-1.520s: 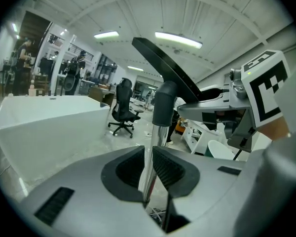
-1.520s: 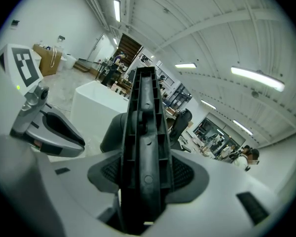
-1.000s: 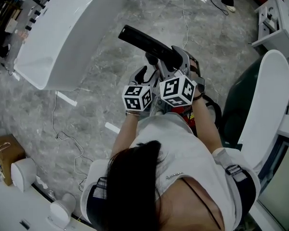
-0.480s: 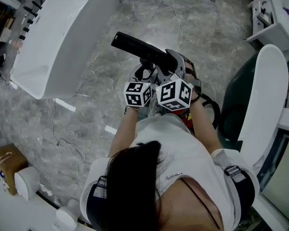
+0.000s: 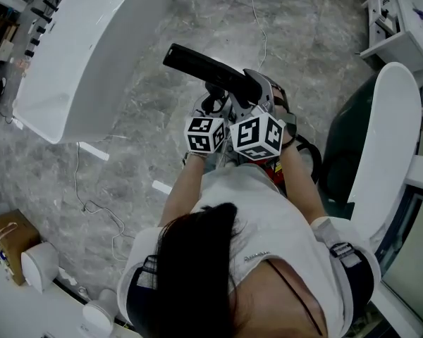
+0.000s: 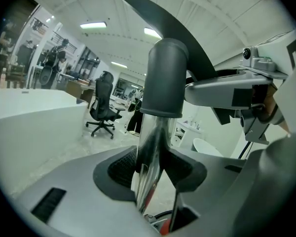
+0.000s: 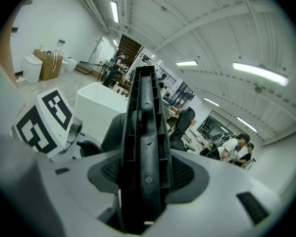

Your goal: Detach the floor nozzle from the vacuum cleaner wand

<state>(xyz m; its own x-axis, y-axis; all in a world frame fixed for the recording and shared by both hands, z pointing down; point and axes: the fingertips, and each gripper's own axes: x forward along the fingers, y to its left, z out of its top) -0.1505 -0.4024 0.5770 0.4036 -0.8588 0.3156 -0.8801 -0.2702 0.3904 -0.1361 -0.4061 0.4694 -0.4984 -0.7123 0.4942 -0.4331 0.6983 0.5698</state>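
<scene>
The black floor nozzle is lifted off the floor in front of the person, still joined to the chrome wand by a dark grey collar. My right gripper is shut on the nozzle, which fills the gap between its pads. My left gripper sits close beside it; its jaws have just been closing, with the wand between them and both pads against the tube. In the right gripper view my left gripper's marker cube shows at the left.
A long white tub-like counter stands at the upper left and a white curved seat at the right. Cables trail over the grey marble floor. A cardboard box sits at the lower left. The vacuum's red body is by the person's lap.
The left gripper has moved in beside the right one, so the two marker cubes now nearly touch. The nozzle stays held up in about the same place.
</scene>
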